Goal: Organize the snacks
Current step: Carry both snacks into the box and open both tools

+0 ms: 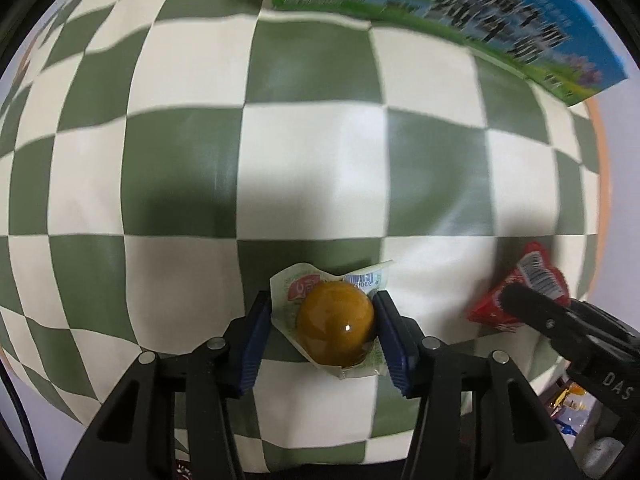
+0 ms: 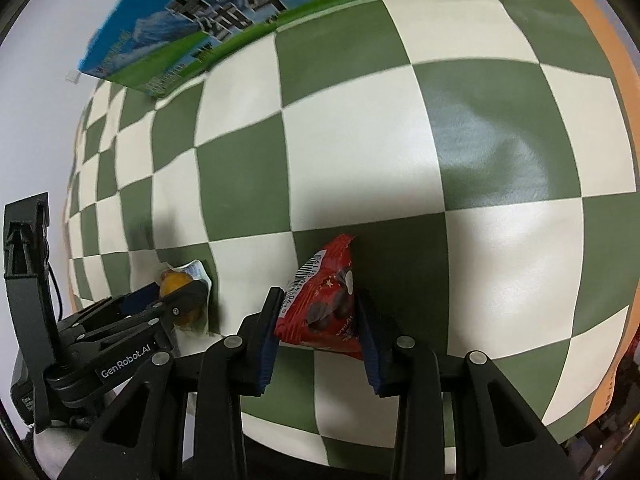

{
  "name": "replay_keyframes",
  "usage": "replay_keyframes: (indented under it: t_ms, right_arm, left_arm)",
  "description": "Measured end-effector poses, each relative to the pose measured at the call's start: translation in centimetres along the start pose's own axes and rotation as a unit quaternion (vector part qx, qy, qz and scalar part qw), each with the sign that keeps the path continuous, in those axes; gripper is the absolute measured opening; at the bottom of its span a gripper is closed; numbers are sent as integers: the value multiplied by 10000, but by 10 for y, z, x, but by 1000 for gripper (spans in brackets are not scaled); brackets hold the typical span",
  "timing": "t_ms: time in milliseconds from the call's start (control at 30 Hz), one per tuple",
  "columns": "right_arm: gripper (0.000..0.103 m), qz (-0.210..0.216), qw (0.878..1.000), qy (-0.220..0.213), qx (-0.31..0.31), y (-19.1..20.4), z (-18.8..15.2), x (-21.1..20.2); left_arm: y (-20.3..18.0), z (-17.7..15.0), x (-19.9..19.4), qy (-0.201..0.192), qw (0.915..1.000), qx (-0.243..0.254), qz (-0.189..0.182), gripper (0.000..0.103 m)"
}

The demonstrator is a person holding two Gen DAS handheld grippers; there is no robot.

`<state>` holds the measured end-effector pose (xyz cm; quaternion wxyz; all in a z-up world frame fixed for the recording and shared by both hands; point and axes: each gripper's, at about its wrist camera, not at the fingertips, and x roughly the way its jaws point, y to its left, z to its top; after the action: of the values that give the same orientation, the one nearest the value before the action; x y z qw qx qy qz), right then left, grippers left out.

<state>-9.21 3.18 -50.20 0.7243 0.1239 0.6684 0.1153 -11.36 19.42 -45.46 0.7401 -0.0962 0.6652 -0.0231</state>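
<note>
We see left gripper [image 1: 324, 332] clamped on packaged egg [image 1: 335, 330], pads touching both sides. Right gripper [image 2: 318, 324] closed on red snack packet [image 2: 326, 308]. Both above checkered cloth [image 1: 320, 160]; milk carton [image 2: 240, 8] beyond.

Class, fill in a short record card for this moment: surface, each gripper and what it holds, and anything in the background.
Surface: green-and-white checked cloth
Left gripper: closed on an orange jelly cup
Right gripper: closed on a red snack packet
Background: blue-and-green milk carton at the cloth's far edge
Side by side: both grippers point down over the cloth
</note>
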Motion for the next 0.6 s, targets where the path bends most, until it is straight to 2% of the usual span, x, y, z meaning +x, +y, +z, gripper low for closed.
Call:
replay_keyframes:
  t_ms: [267,433,600]
  right_arm:
    - [38,321,9986,-381,-152,13,8,-46]
    - [38,512,9959,-714,-219,19,23,-87]
    - [38,597,9914,-1115,-330,24,44,-131]
  left_arm:
    - [-24,18,-66,-539,9973,225,-439,48]
    - [-30,46,-115,-926,9926,372,-689,48]
    - [-32,89,-143,-1181,9876,445,-932,48]
